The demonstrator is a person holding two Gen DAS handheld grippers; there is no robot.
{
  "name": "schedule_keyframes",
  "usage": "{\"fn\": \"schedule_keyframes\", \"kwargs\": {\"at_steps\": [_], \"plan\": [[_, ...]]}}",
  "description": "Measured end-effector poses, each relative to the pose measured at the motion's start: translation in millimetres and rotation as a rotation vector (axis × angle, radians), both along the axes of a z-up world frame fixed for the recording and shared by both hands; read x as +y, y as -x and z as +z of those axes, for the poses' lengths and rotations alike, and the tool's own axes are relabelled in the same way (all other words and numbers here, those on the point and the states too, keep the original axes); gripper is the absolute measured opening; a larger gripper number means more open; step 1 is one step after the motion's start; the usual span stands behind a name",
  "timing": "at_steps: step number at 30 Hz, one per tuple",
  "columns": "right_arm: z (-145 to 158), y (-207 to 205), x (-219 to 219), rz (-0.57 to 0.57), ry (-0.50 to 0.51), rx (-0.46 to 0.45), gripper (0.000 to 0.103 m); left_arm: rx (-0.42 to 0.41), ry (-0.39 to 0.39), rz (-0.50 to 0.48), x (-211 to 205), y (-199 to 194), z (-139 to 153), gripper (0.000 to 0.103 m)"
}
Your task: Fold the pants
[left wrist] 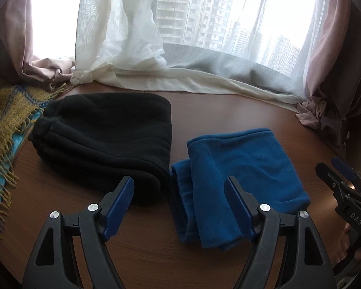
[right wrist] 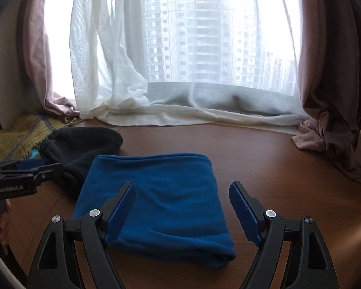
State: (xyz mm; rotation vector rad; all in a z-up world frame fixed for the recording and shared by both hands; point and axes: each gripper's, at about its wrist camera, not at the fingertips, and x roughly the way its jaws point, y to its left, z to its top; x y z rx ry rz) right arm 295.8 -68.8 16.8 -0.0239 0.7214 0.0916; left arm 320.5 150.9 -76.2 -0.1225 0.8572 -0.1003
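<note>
Brown wooden tabletop [right wrist: 264, 159] is carrying two folded garments beneath a curtained high-rise window. Nearest, the left gripper [left wrist: 180, 192] is hovering with jaws spread apart and nothing between them; the blue pants [left wrist: 238, 183] are lying folded just past its right finger, toward one o'clock. The right gripper [right wrist: 182, 197] is likewise standing open and empty above the same blue bundle, which is stretching ahead at twelve o'clock. Farther off at ten o'clock, folded black pants [left wrist: 103, 139] are resting just beside the blue pair.
</note>
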Motion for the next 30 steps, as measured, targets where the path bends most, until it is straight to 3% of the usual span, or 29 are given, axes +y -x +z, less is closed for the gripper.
{"fn": "schedule_keyframes", "kwargs": {"at_steps": [6,11,21,27,30], "plan": [[-25.4,-16.7,-27.4,-0.066,-0.059,0.063,0.081,0.051,0.047,0.069,-4.9,-12.8,-33.3,0.077],[-45.0,-31.1,-23.6,-0.05,-0.08,0.115,0.081,0.121,0.145,0.086,-3.6,-23.8,-51.0,0.077],[-76.5,-47.3,-35.9,-0.058,-0.108,0.215,0.081,0.14,0.139,0.087,-9.2,-28.6,-65.2,0.077],[-85.1,-49.1,-36.2,-0.057,-0.119,0.245,0.081,0.209,0.287,0.136,2.7,-32.3,-85.8,0.071],[-85.0,-47.6,-30.2,-0.034,-0.085,0.231,0.08,0.217,0.292,0.118,2.1,-35.3,-90.1,0.068]]}}
